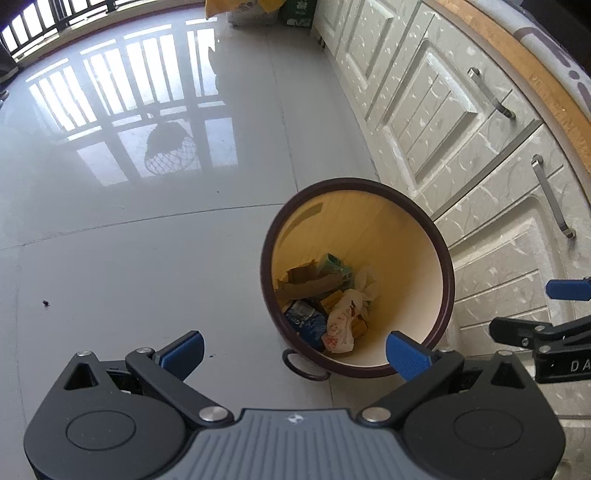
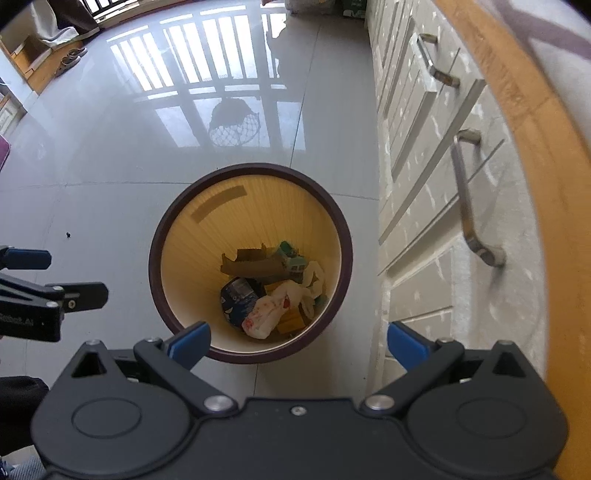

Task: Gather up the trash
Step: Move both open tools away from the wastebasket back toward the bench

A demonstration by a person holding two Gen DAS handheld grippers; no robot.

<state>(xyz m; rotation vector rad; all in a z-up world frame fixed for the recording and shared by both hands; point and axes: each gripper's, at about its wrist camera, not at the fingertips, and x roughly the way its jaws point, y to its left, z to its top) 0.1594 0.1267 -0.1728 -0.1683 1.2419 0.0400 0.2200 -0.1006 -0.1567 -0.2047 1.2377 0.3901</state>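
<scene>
A round bin with a dark brown rim (image 1: 448, 266) (image 2: 343, 236) and yellow inside stands on the grey floor beside the cabinets. Inside lie brown cardboard (image 2: 255, 266), a blue packet (image 2: 236, 299), a white and red plastic bag (image 2: 269, 312), a green carton (image 1: 334, 264) and crumpled white paper. My left gripper (image 1: 295, 354) is open and empty, above and just left of the bin. My right gripper (image 2: 299, 345) is open and empty, above the bin's near rim. Each gripper shows at the edge of the other's view.
White panelled cabinets with metal handles (image 2: 469, 199) run along the right under a wood-edged counter (image 1: 554, 99). A dark ring (image 1: 304, 367) lies on the floor by the bin's base. A small dark speck (image 1: 46, 303) lies left. Boxes (image 1: 295, 13) stand far back.
</scene>
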